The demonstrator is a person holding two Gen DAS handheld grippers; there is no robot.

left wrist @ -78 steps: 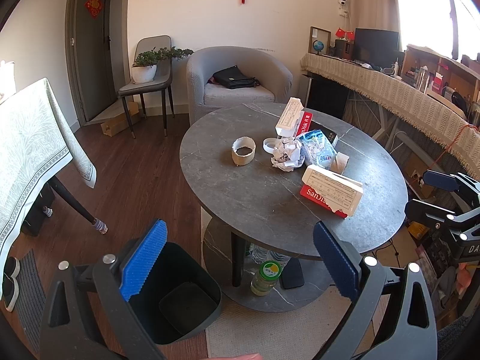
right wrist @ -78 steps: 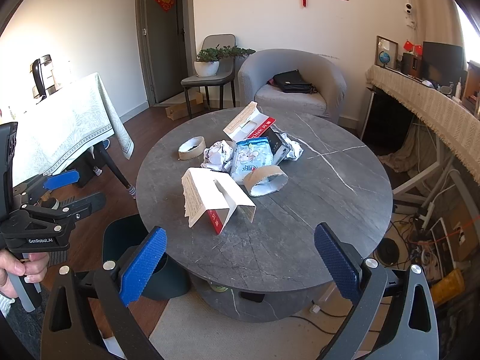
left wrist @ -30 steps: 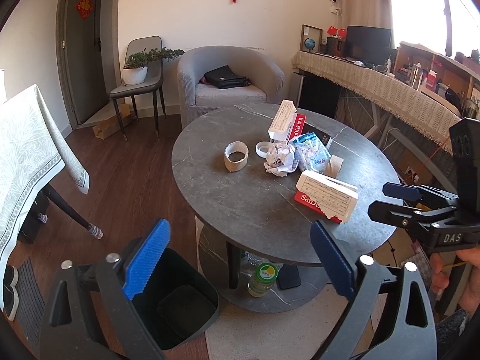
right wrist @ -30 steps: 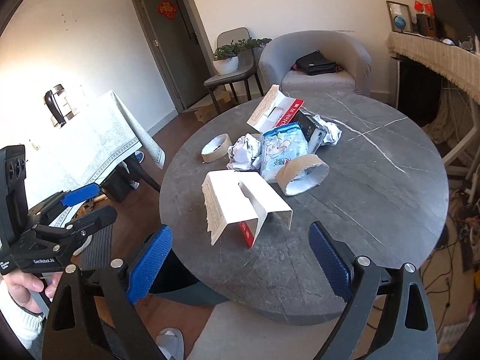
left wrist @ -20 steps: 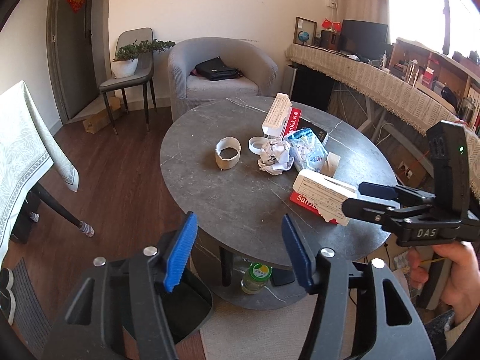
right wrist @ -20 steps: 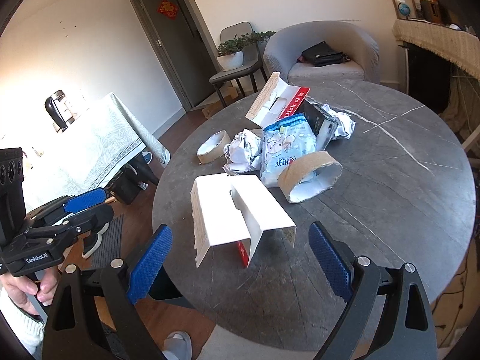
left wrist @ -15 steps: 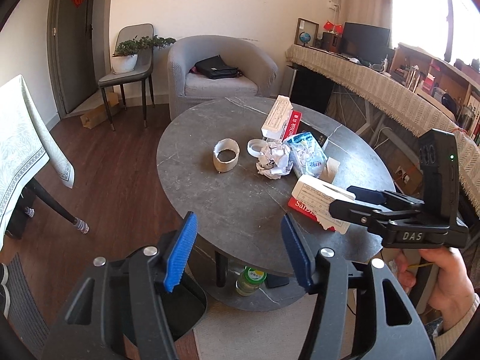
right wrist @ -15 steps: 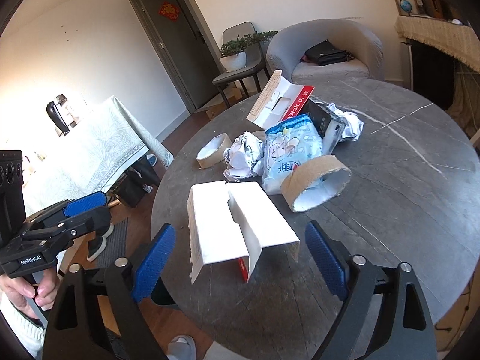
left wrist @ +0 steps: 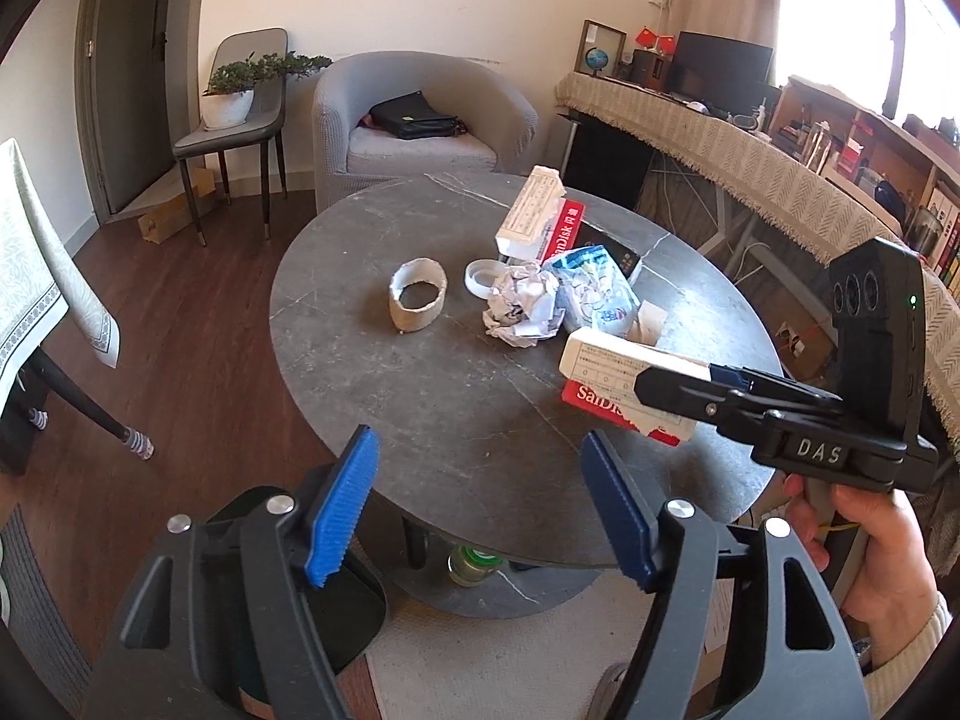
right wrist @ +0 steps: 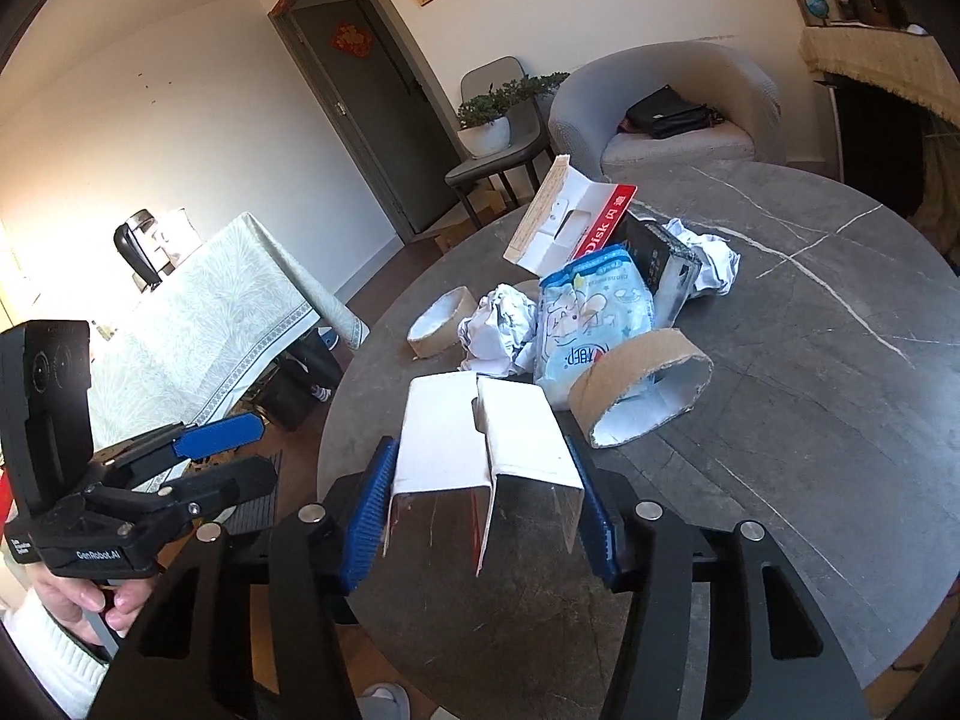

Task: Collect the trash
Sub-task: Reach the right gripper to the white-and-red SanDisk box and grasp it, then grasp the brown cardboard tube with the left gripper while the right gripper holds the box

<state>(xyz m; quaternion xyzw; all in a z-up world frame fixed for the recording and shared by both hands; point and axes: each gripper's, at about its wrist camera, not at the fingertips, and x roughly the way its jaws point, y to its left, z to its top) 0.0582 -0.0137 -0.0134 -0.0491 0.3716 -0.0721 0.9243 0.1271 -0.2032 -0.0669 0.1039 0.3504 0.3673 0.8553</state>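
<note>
On the round grey table [left wrist: 420,408] lies a white and red card box [right wrist: 480,438] near the front edge. My right gripper [right wrist: 483,450] has this box between its blue pads, which touch both its sides while the jaws are closing. Behind it lie a wide cardboard ring [right wrist: 645,396], a blue and white wrapper [right wrist: 591,312], crumpled paper [right wrist: 498,324], a smaller tape ring [left wrist: 418,294] and a second opened box [left wrist: 531,219]. My left gripper [left wrist: 477,450] hovers before the table edge, jaws opening with nothing between them. A dark bin [left wrist: 360,606] stands on the floor below it.
A grey armchair [left wrist: 420,120] with a black bag stands behind the table, and a chair with a potted plant [left wrist: 234,114] to its left. A cloth-covered table [left wrist: 30,288] is at far left. A long sideboard [left wrist: 750,168] runs along the right. A bottle [left wrist: 474,564] stands under the table.
Both grippers moved closer to the table. The right jaws narrowed from wide open onto the sides of the white and red box. The left jaws narrowed, then widened a little.
</note>
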